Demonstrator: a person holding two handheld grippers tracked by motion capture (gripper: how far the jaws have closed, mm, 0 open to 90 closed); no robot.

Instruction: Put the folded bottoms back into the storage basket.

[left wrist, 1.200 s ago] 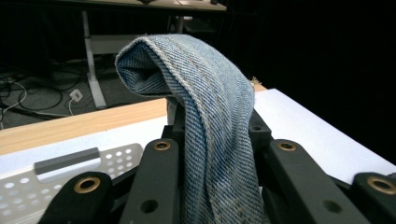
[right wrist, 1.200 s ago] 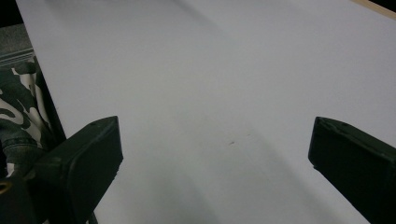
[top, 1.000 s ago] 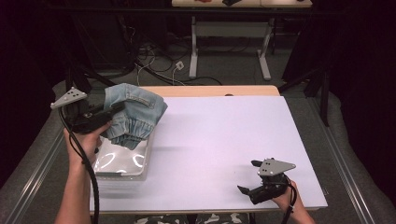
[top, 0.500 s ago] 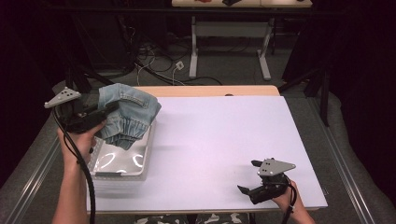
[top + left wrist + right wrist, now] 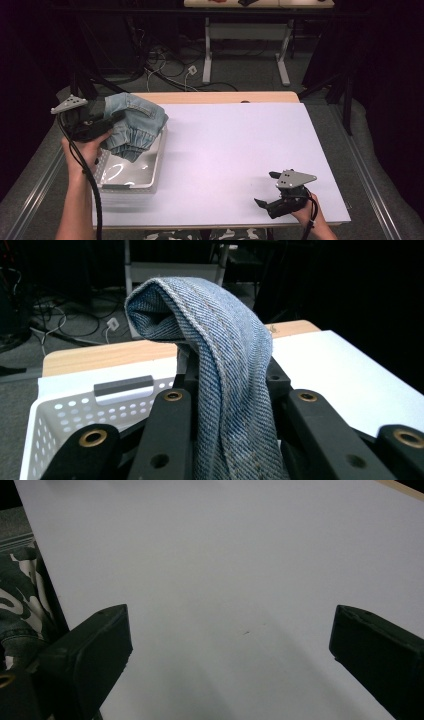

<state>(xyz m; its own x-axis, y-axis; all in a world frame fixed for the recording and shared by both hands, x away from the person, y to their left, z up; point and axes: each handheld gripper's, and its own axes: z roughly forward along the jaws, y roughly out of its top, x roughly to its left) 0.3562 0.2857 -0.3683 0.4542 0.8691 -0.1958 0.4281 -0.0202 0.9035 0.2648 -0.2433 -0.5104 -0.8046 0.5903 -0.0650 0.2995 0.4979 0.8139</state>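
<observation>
Left gripper (image 5: 107, 125) with clamped denim garment (image 5: 135, 125) shifted between frames: a second ago garment bunched over far end of white basket (image 5: 150, 175), spilling past its right rim. Half second ago hand pulled left and toward table's near side, garment lifted higher. Now denim hangs above basket's far part, clear of tabletop, less basket floor covered. Garment shape changed too: tighter bundle, cuffed end drooping toward basket interior.
</observation>
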